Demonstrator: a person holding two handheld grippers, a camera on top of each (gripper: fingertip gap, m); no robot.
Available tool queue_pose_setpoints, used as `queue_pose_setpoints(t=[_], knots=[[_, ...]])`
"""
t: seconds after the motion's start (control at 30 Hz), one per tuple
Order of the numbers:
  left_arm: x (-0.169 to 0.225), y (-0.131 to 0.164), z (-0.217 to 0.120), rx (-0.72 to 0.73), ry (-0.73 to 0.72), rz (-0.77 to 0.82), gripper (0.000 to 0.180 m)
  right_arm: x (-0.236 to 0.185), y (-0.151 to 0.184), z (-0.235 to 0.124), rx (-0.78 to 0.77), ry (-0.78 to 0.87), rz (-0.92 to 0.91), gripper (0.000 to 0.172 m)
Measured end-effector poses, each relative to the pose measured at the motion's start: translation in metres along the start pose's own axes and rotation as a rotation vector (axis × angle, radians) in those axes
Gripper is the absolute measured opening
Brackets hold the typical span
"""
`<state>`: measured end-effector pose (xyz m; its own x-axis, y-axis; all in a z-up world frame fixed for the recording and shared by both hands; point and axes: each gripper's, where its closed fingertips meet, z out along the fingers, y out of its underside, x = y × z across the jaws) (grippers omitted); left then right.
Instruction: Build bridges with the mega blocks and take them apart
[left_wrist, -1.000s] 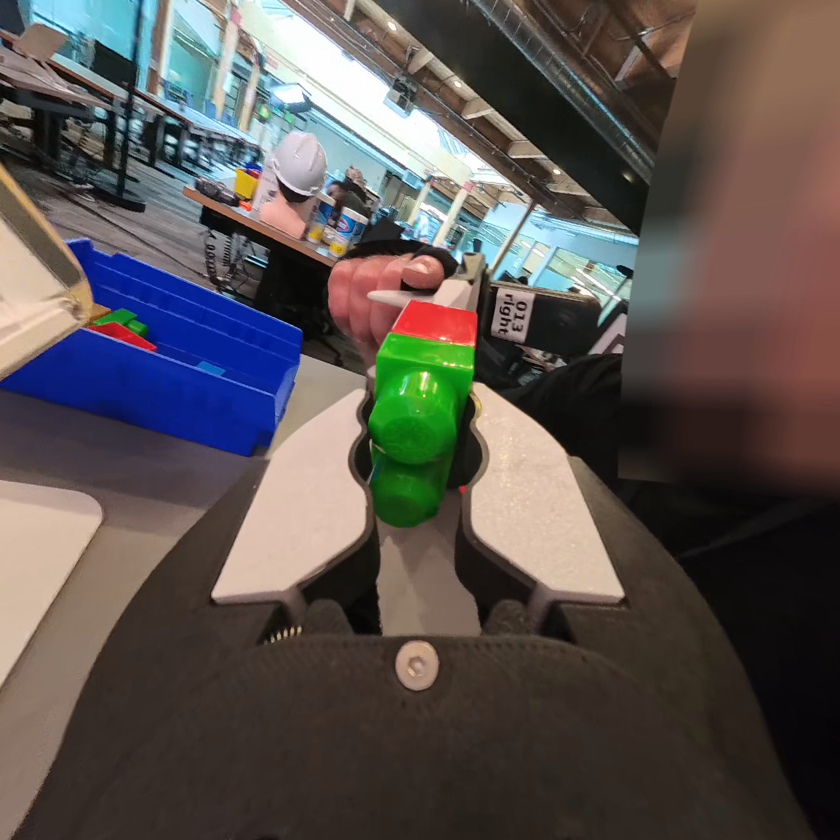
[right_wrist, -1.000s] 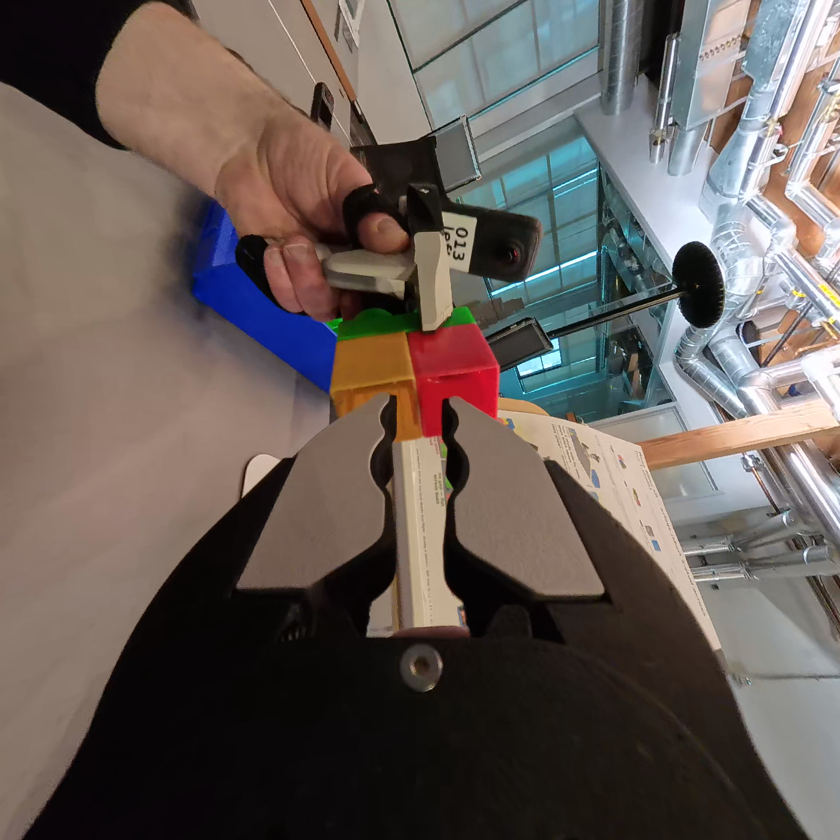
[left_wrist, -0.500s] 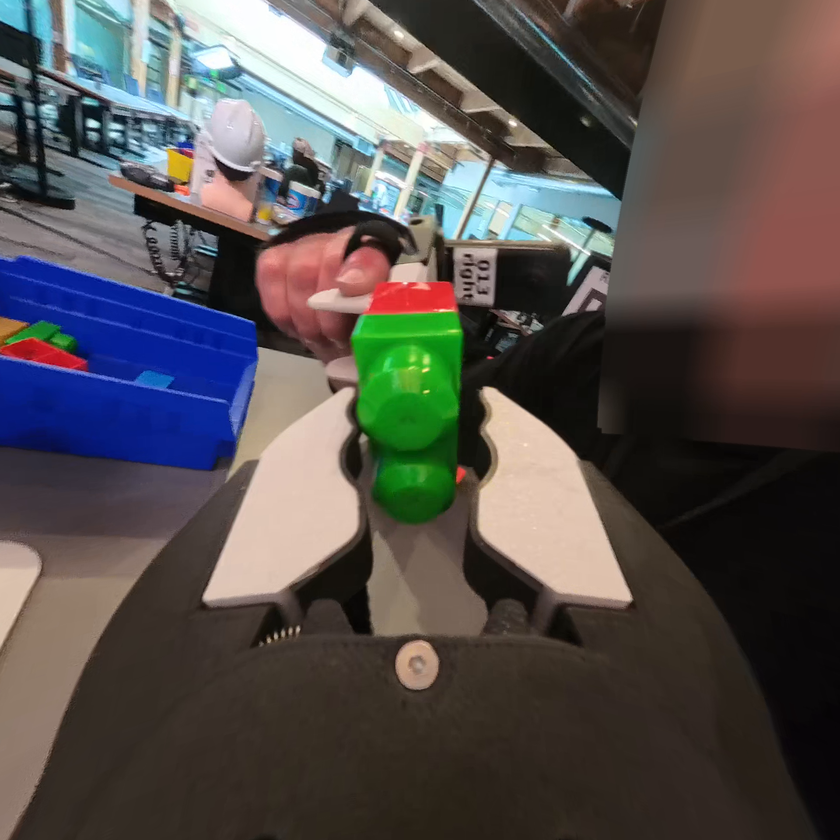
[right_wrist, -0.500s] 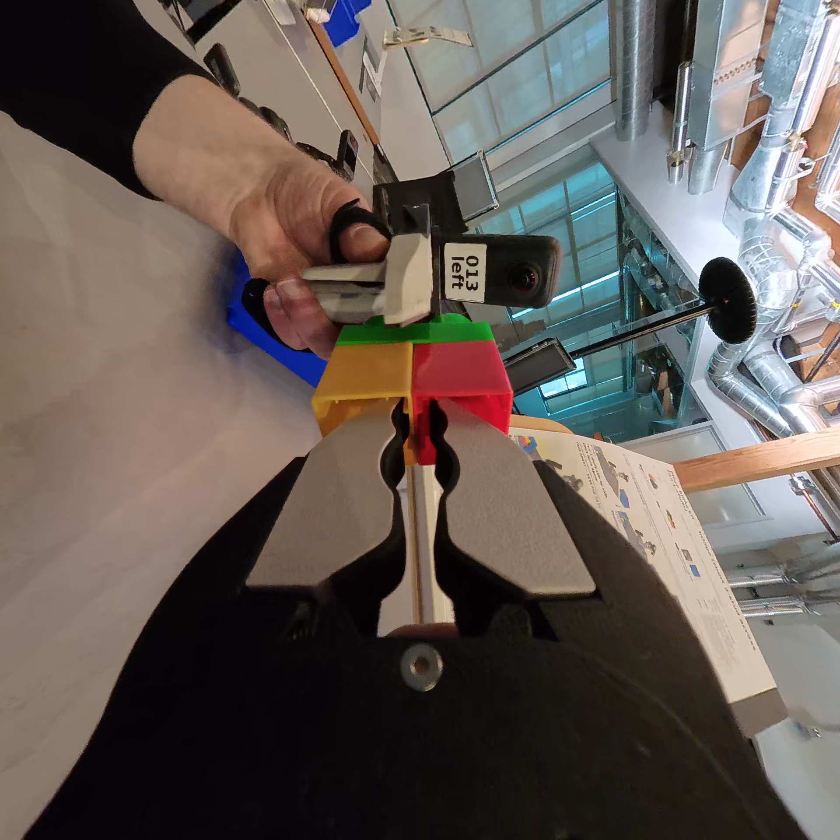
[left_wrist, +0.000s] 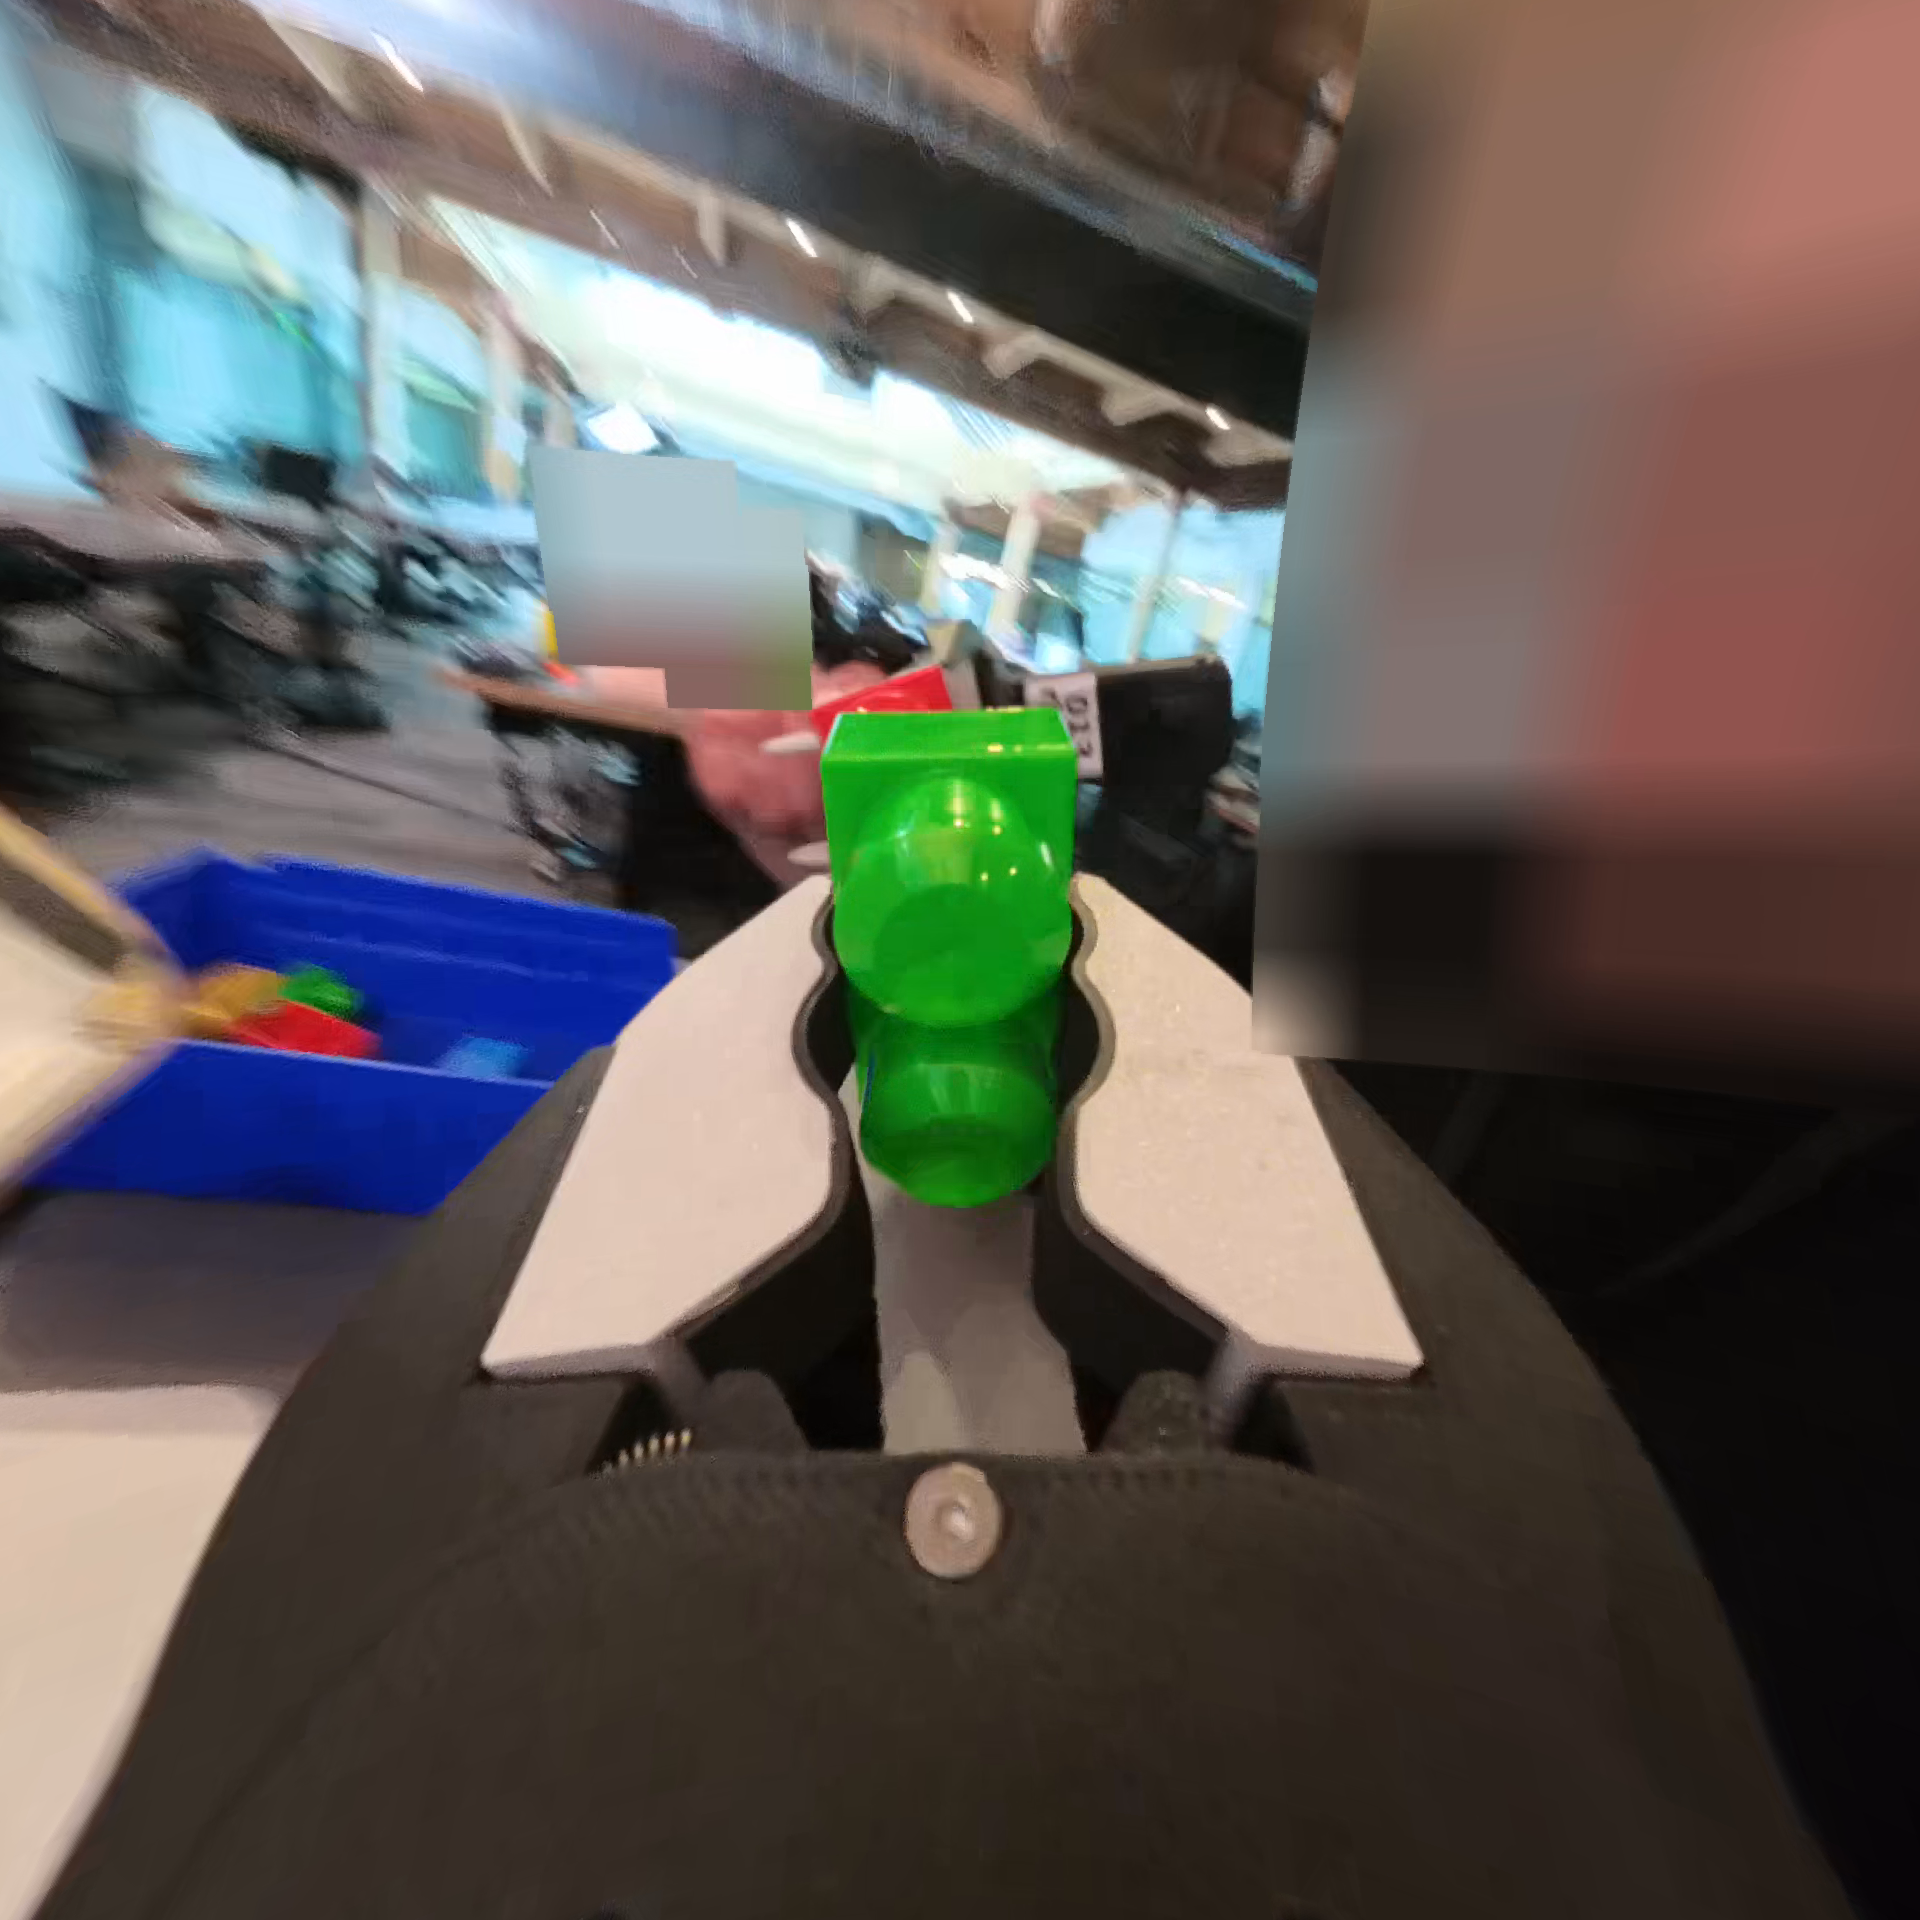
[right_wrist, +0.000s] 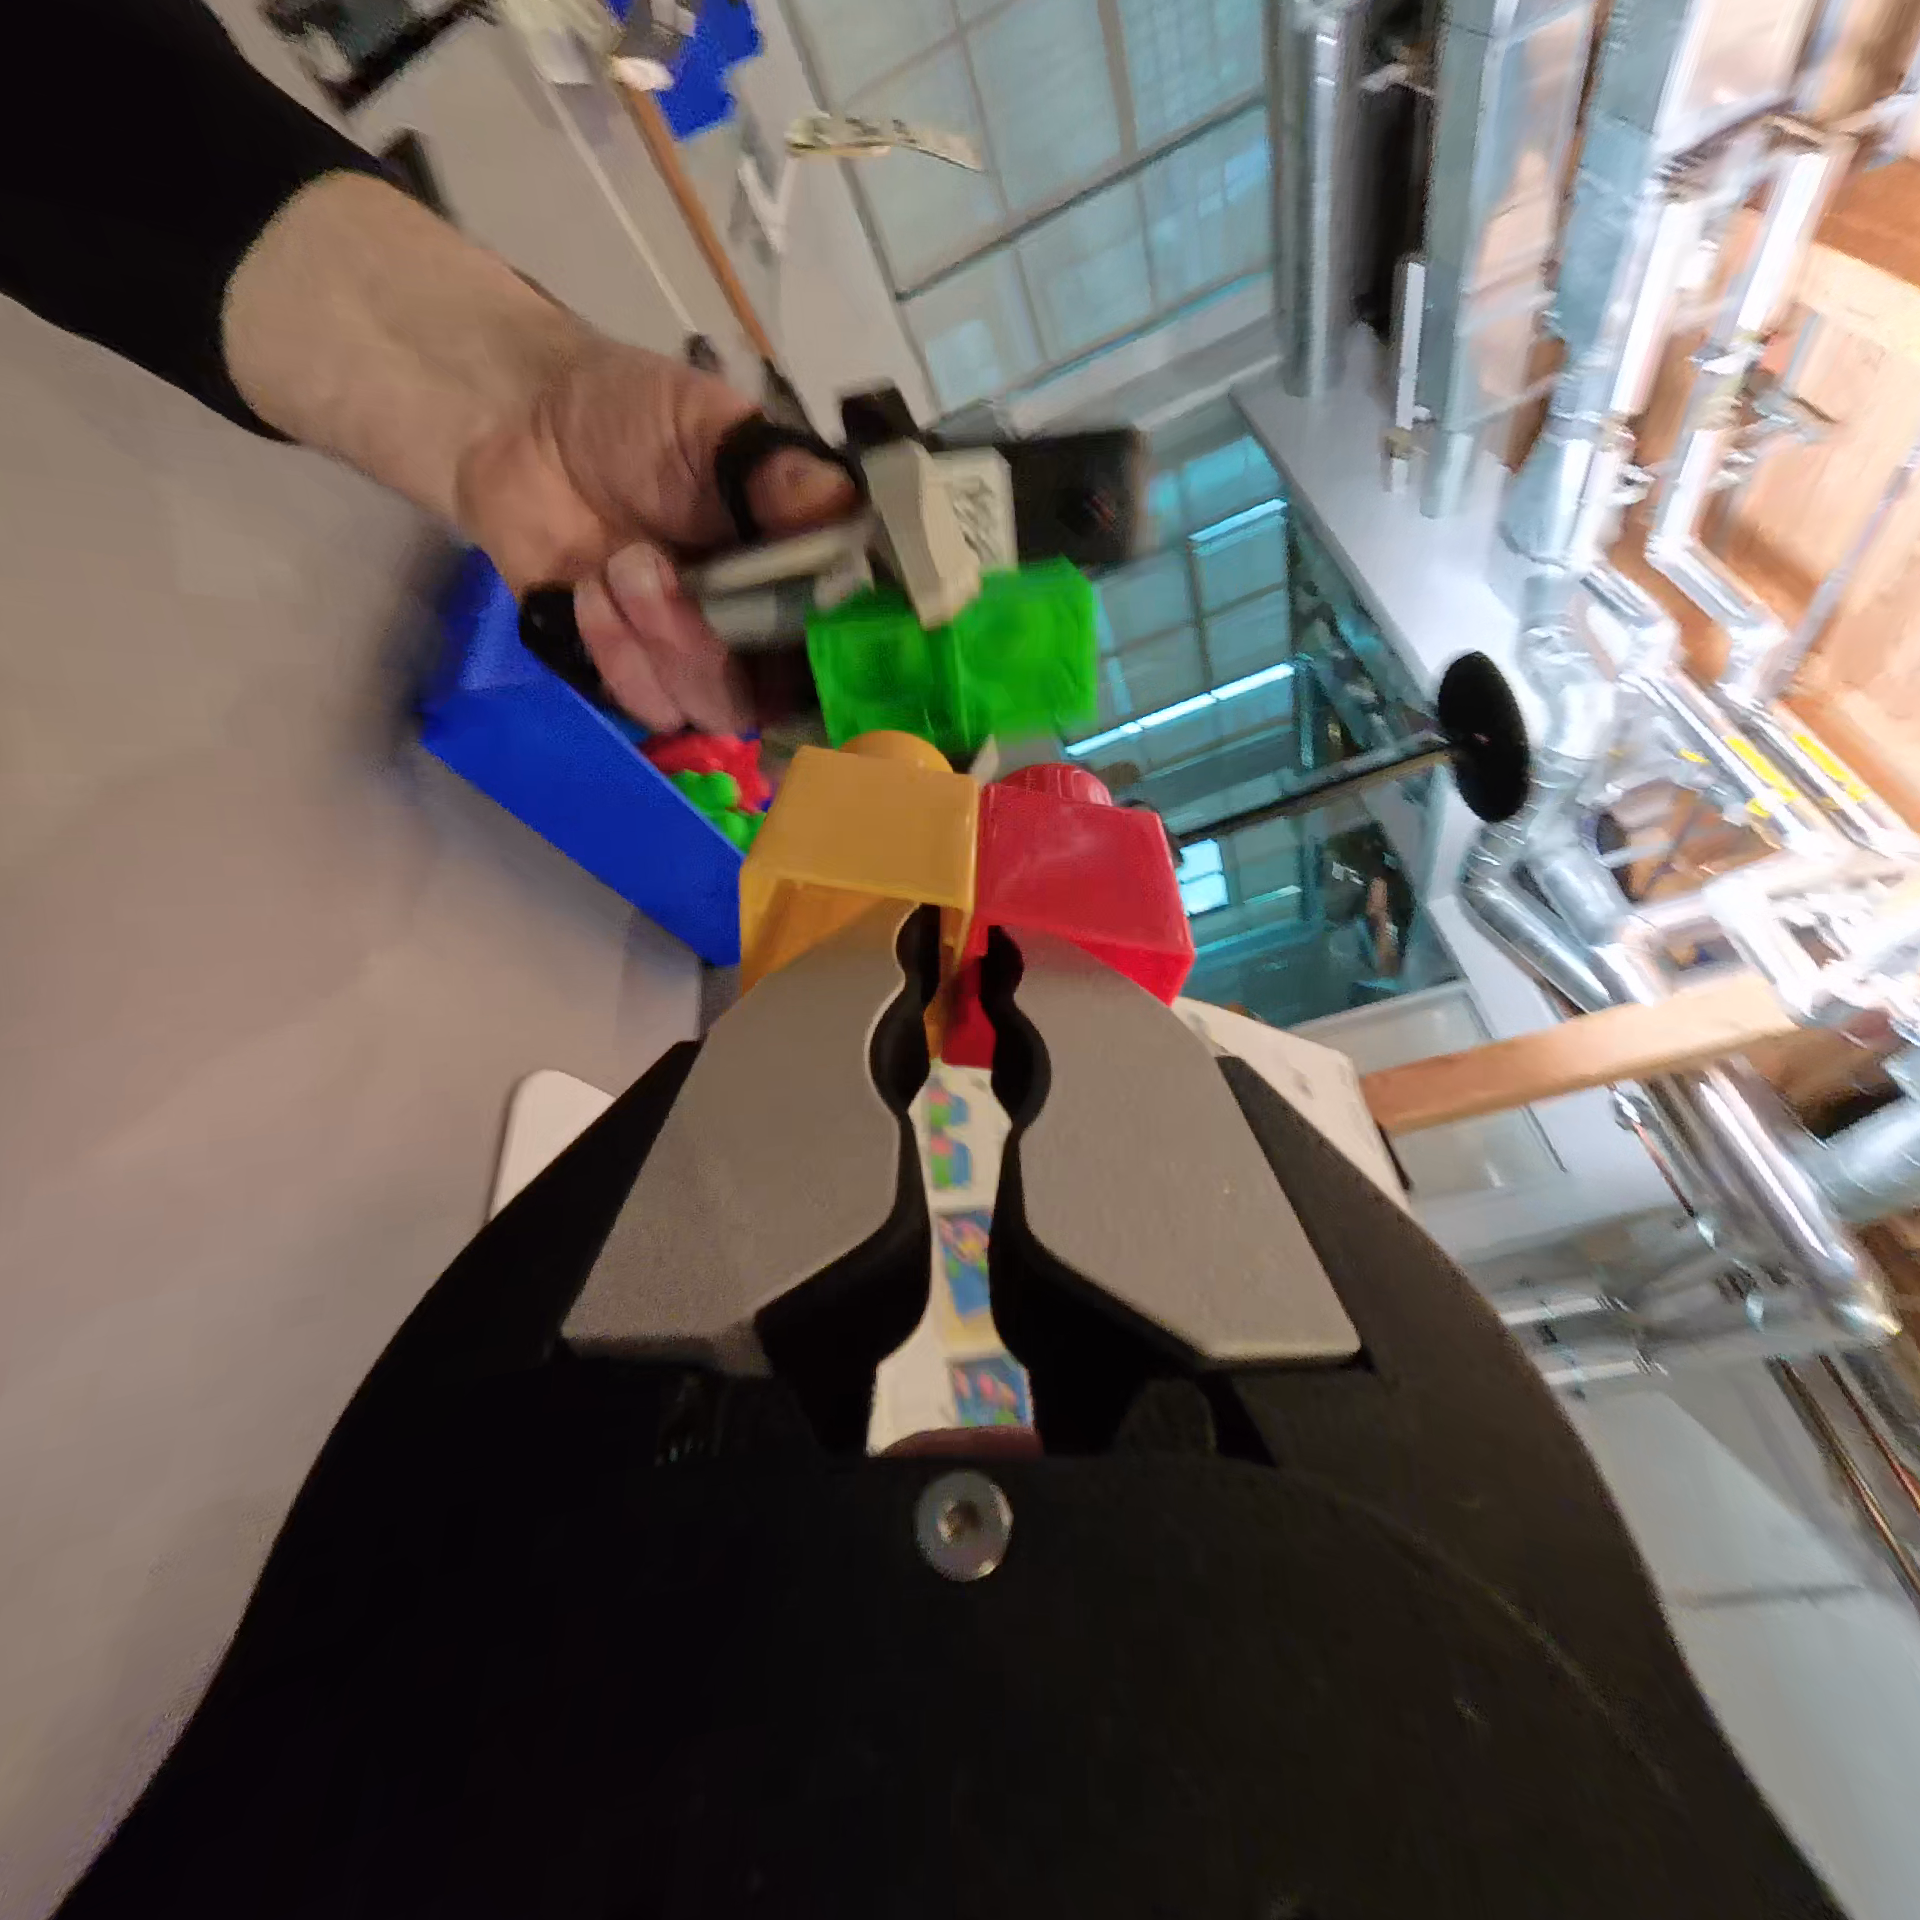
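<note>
My left gripper (left_wrist: 951, 906) is shut on a green two-stud block (left_wrist: 951, 831), studs toward the camera, and holds it in the air. In the right wrist view this green block (right_wrist: 997, 655) hangs just apart from a yellow block (right_wrist: 862, 842) and a red block (right_wrist: 1081, 873), which sit side by side with bare studs. My right gripper (right_wrist: 956, 925) is shut on their meeting walls. The left gripper (right_wrist: 925, 561) shows there in a person's hand (right_wrist: 540, 488). A bit of the red block (left_wrist: 894, 691) shows behind the green one.
A blue bin (left_wrist: 312, 1122) with loose red, green, yellow and blue blocks stands on the grey table at the left; it also shows in the right wrist view (right_wrist: 561, 748). A picture sheet (right_wrist: 966, 1247) lies under my right gripper. A white mat (left_wrist: 83, 1507) lies at lower left.
The green block has come off the yellow and red blocks and moved away with my left gripper. The left fingers widened a little, then closed on it again. The right gripper kept its hold.
</note>
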<state>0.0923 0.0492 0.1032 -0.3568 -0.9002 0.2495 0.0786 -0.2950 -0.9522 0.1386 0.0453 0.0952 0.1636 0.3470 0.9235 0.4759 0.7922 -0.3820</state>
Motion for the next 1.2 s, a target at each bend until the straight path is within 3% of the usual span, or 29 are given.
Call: queue_pose_setpoints(t=[0.07, 0.2, 0.3, 0.43, 0.6, 0.63, 0.7, 0.73, 0.8, 0.9, 1.07, 1.2], knots=[[-0.008, -0.019, -0.034, -0.01, -0.148, 0.111, 0.037, 0.03, 0.01, -0.031, -0.022, 0.076, 0.021, 0.008], [-0.003, -0.026, -0.037, -0.03, -0.197, 0.174, 0.037, 0.047, 0.04, -0.054, -0.16, 0.112, 0.022, 0.007], [-0.013, -0.018, -0.038, -0.065, -0.224, 0.144, 0.037, 0.046, 0.104, -0.068, -0.404, 0.088, 0.039, 0.008], [-0.02, -0.014, -0.041, -0.072, -0.213, 0.099, 0.037, 0.034, 0.191, -0.099, -0.642, 0.013, 0.227, 0.008], [-0.024, -0.008, -0.039, -0.093, -0.207, 0.07, 0.037, -0.017, 0.287, -0.139, -0.936, -0.162, 0.465, 0.009], [-0.024, -0.006, -0.038, -0.1, -0.201, 0.063, 0.037, -0.031, 0.303, -0.149, -1.015, -0.198, 0.537, 0.017], [-0.026, -0.001, -0.035, -0.115, -0.195, 0.049, 0.037, -0.048, 0.327, -0.168, -1.17, -0.228, 0.603, 0.08], [-0.027, 0.001, -0.033, -0.12, -0.192, 0.043, 0.037, -0.051, 0.332, -0.175, -1.216, -0.235, 0.611, 0.084], [-0.03, 0.006, -0.03, -0.127, -0.184, 0.015, 0.037, -0.042, 0.326, -0.175, -1.196, -0.206, 0.594, 0.074], [-0.036, 0.018, -0.022, -0.151, -0.168, -0.025, 0.037, -0.013, 0.291, -0.157, -1.086, -0.132, 0.489, 0.06], [-0.045, 0.04, -0.002, -0.173, -0.109, -0.122, 0.037, 0.022, 0.152, -0.07, -0.528, -0.071, 0.331, 0.042], [-0.049, 0.055, 0.014, -0.16, -0.051, -0.204, 0.037, 0.013, 0.08, -0.021, -0.314, -0.059, 0.224, 0.041]])
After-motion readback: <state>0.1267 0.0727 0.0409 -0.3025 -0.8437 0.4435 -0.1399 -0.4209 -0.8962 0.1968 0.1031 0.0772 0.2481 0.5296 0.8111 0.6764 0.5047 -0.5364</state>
